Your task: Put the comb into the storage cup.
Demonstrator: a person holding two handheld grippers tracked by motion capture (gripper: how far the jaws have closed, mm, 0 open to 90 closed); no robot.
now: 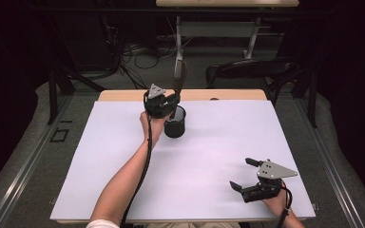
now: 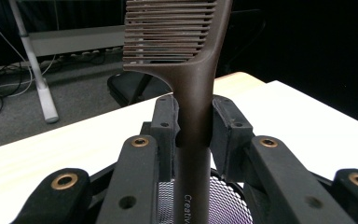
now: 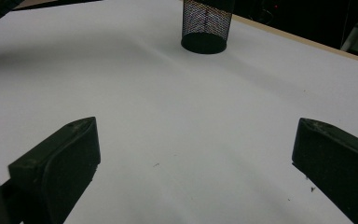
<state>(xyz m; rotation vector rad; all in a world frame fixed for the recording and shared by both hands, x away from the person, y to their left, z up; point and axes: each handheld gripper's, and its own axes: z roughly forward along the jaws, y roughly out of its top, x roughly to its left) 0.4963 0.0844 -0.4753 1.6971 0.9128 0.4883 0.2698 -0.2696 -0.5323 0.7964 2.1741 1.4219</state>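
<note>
One mesh cup (image 1: 175, 127), black, round, upright on the white sheet (image 1: 123, 161) that covers the table; all places below are given from this cup.

One comb (image 1: 178, 78), dark brown, wide-toothed, with a long handle. It stands upright directly over the cup's mouth, teeth end uppermost. In the high view it is a slim dark strip rising above the cup, and its teeth cannot be made out. The left gripper view shows the teeth (image 2: 168, 32) as a stack of level bars at the top, faint pale lettering low on the handle, and the cup's mesh (image 2: 228, 200) just below and behind the handle's lower end; how far the handle reaches into the cup cannot be told.

Two grippers, one per hand.

Left gripper (image 1: 167, 105): touching or just over the cup's far-left rim in the high view, a grey three-cornered plate on top. Its jaws are closed most of the way and pinch the comb's handle from both sides, as the left gripper view shows close up.

Right gripper (image 1: 244, 175): well apart from the cup, toward the near right corner of the sheet. Its jaws stand wide apart with nothing between them, low over bare sheet. The right gripper view shows the cup (image 3: 207, 25) far ahead, seen from the side, its base rim dark on the sheet.

One wooden table edge (image 1: 123, 95), just beyond the cup.
</note>
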